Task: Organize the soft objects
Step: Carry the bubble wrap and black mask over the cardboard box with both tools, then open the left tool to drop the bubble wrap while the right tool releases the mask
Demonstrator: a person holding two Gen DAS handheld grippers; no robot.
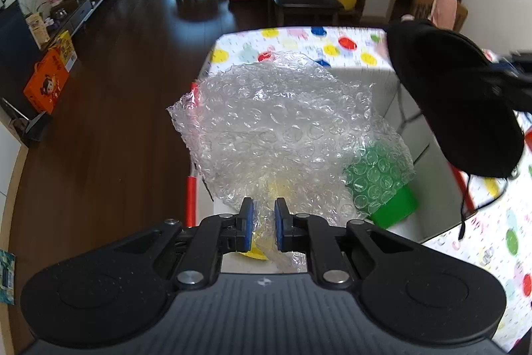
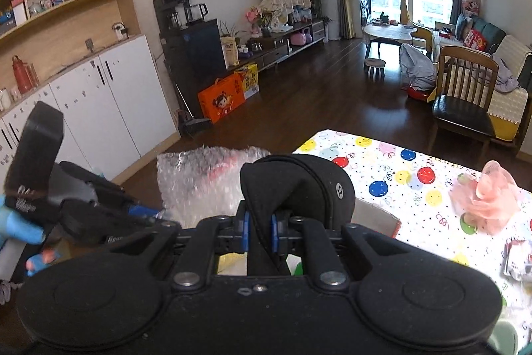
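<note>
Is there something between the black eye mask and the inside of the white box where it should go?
Yes. The sheet of bubble wrap held by the left gripper hangs over most of the white box, covering the green cup. The black eye mask, held by the right gripper, hangs beside it.

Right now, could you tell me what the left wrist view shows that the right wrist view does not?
Only the left wrist view shows the green cup under the bubble wrap, held by the left hand-held gripper.

Only the right wrist view shows the pink mesh puff on the tablecloth.

Both show the bubble wrap, the tablecloth and the black eye mask, held by the right hand-held gripper.
</note>
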